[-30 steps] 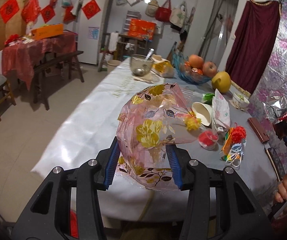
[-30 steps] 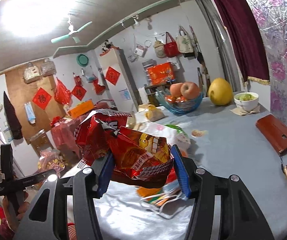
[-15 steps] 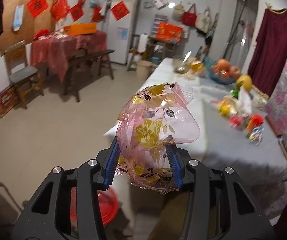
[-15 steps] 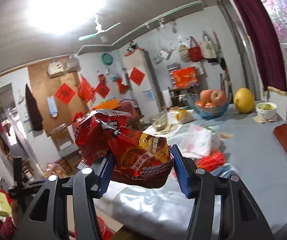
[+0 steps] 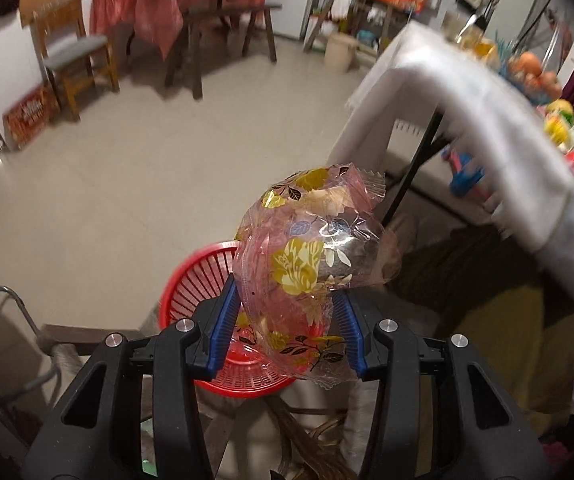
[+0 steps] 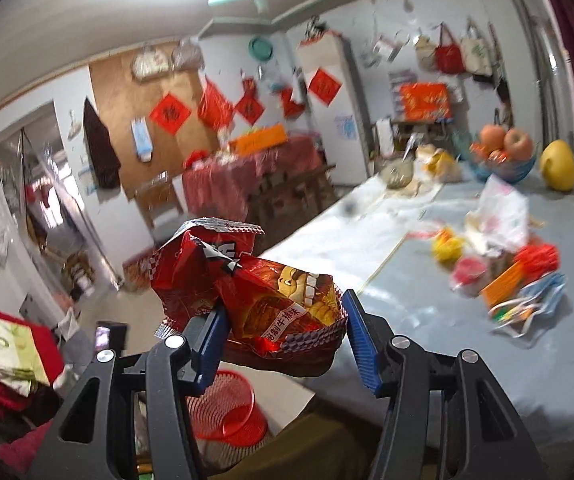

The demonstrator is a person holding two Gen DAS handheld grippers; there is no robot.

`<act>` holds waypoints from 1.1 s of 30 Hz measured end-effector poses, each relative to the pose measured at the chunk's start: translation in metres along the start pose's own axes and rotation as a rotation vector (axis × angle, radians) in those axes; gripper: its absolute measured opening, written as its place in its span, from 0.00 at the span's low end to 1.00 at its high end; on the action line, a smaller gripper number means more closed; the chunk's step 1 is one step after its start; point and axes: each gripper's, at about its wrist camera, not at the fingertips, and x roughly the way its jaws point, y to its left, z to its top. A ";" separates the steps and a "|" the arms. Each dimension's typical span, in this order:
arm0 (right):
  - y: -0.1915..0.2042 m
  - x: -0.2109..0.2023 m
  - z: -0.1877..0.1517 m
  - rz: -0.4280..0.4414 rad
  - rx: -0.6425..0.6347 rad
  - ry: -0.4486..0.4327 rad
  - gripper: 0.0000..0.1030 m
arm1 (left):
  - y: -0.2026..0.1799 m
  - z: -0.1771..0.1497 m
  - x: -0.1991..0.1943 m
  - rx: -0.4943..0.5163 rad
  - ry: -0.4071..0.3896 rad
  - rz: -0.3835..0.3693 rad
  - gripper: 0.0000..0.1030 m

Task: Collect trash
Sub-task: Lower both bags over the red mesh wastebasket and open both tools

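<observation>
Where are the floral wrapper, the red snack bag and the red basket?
floral wrapper (image 5: 307, 260), left wrist view, yellow flower print.
red snack bag (image 6: 271, 300), right wrist view, printed front.
red basket (image 5: 191, 284), left wrist view, slatted wall.

My left claw (image 5: 285, 330) has the wrapper (image 5: 311, 264) between its fingers, with the basket (image 5: 203, 280) on the floor right below and behind it; the jaws are opening. The counter (image 5: 487, 120) lies to the right. My right claw (image 6: 283, 338) holds the snack bag (image 6: 255, 288) beside the counter's edge, with the basket lower left.
</observation>
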 end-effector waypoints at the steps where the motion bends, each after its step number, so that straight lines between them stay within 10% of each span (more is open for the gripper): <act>1: 0.004 0.006 -0.002 -0.001 -0.005 0.019 0.54 | 0.002 -0.003 0.012 -0.001 0.018 -0.002 0.50; 7: 0.034 0.042 -0.009 -0.003 -0.049 0.102 0.54 | 0.022 -0.004 0.030 -0.057 0.038 0.018 0.87; 13: 0.065 0.079 -0.015 0.034 -0.091 0.184 0.54 | 0.045 0.011 0.013 -0.110 0.008 0.031 0.90; 26: 0.171 0.208 -0.082 0.106 -0.307 0.482 0.55 | 0.110 0.035 -0.069 -0.187 -0.202 0.325 0.93; 33: 0.196 0.266 -0.104 0.118 -0.328 0.567 0.75 | 0.118 0.037 -0.078 -0.209 -0.214 0.307 0.93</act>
